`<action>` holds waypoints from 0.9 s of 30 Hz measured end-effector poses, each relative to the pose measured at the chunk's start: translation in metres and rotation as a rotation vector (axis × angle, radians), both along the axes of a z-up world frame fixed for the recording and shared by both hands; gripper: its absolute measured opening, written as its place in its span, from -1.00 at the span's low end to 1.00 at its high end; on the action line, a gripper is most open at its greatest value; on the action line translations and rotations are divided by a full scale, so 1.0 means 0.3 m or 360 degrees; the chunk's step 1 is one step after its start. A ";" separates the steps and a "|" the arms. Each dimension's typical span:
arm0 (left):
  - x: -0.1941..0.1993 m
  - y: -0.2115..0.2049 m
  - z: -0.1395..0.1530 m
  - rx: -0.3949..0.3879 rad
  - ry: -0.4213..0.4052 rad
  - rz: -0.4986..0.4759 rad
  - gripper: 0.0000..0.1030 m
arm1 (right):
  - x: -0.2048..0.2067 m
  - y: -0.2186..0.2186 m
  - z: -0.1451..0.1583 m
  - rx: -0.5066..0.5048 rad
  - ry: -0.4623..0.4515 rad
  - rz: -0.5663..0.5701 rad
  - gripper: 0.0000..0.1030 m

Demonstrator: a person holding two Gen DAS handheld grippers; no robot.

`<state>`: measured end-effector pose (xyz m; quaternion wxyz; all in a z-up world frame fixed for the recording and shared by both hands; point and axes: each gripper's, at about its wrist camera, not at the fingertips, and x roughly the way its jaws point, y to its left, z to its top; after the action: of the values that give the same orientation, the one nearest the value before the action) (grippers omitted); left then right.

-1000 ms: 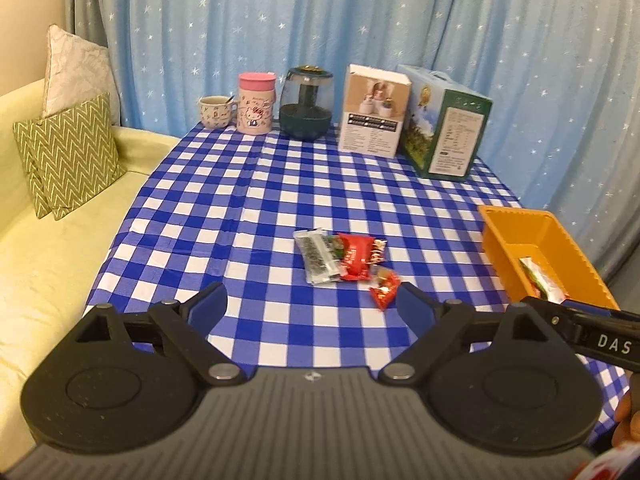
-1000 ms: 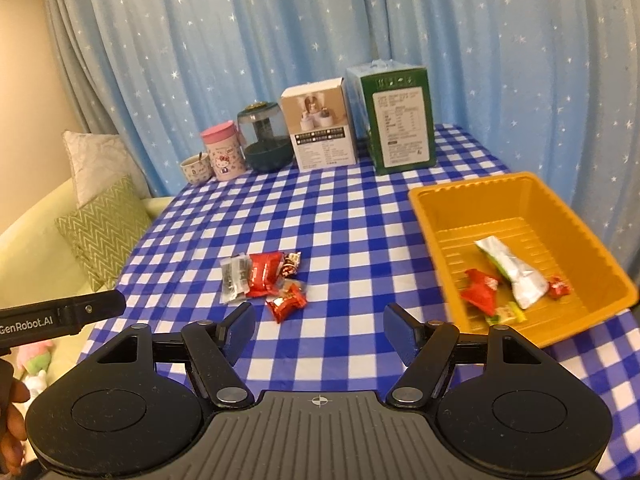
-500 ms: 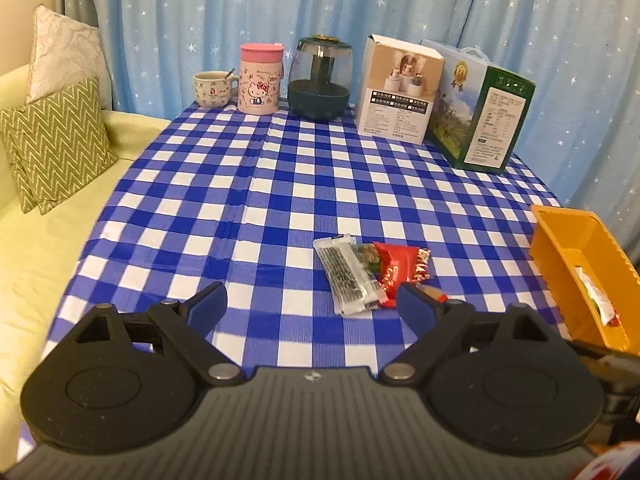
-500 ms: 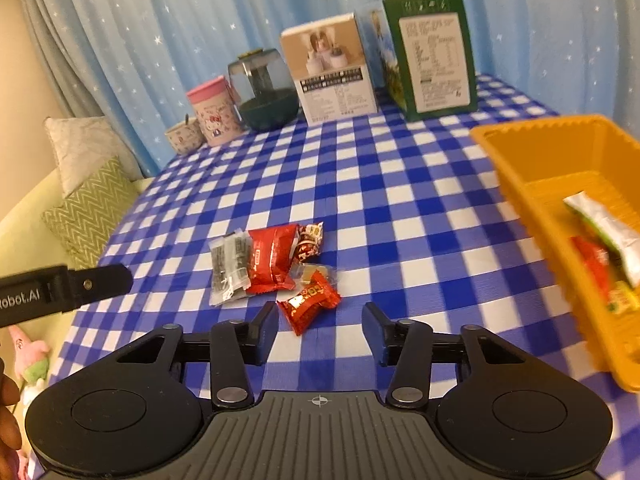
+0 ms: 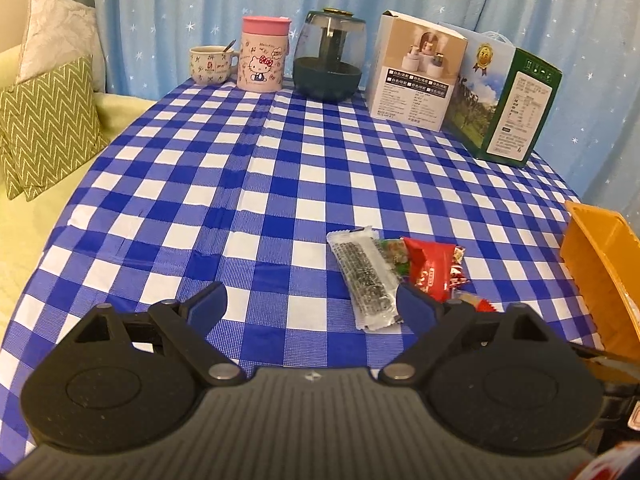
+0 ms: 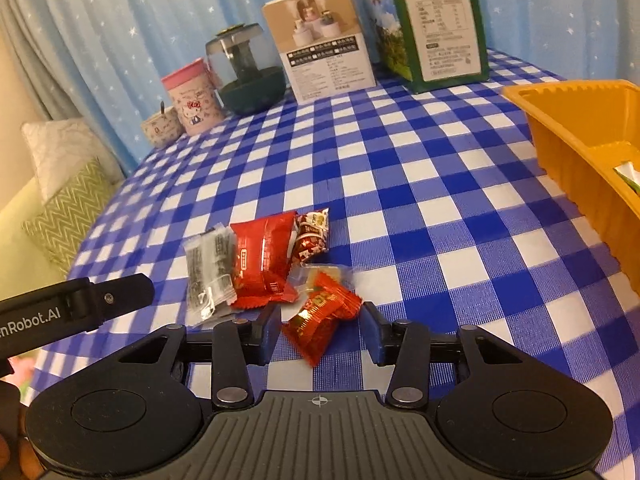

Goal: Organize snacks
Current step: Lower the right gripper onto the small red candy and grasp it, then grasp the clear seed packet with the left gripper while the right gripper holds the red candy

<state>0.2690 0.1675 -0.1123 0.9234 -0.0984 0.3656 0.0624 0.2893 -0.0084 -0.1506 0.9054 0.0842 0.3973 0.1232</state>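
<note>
A small pile of snacks lies on the blue checked tablecloth (image 5: pixel 280 184). It holds a clear packet with dark contents (image 5: pixel 364 276), a red packet (image 6: pixel 262 260), a brown-and-red candy (image 6: pixel 312 234) and a small red-gold candy (image 6: pixel 320 316). My right gripper (image 6: pixel 320 322) straddles the red-gold candy with narrowed jaws, and a gap shows on each side of it. My left gripper (image 5: pixel 310 300) hangs wide open just short of the clear packet, holding nothing. The orange bin (image 6: pixel 576 136) at the right holds a wrapped snack (image 6: pixel 630 176).
Along the table's far edge stand a mug (image 5: pixel 210 64), a pink cartoon cup (image 5: pixel 262 56), a dark green jar (image 5: pixel 329 62), a white box (image 5: pixel 418 72) and a green box (image 5: pixel 508 100). A sofa with cushions (image 5: pixel 44 120) lies to the left, and a blue curtain hangs behind.
Both grippers have sunk and moved in toward the snack pile. The right jaws have narrowed and now stand on either side of the red-gold candy. The left jaws stay wide.
</note>
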 end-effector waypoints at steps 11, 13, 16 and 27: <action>0.042 -0.016 -0.043 -0.0076 -0.0002 -0.0041 0.72 | -0.020 -0.023 0.012 -0.0221 -0.0115 0.0093 -0.56; 0.060 -0.030 -0.050 -0.0079 -0.0010 -0.0056 0.60 | -0.020 -0.054 0.019 -0.0204 -0.0106 0.0064 -0.59; 0.096 -0.051 -0.067 -0.0072 -0.0010 -0.0062 0.46 | -0.023 -0.101 0.027 -0.0185 -0.0101 0.0038 -0.61; 0.193 -0.102 -0.113 0.0030 0.0036 -0.0140 -0.07 | -0.043 -0.168 0.050 -0.0149 -0.0072 0.0043 -0.61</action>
<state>0.3270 0.1368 -0.1460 0.9219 -0.0727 0.3795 0.0263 0.2763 -0.0587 -0.1356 0.9154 0.0337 0.3831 0.1186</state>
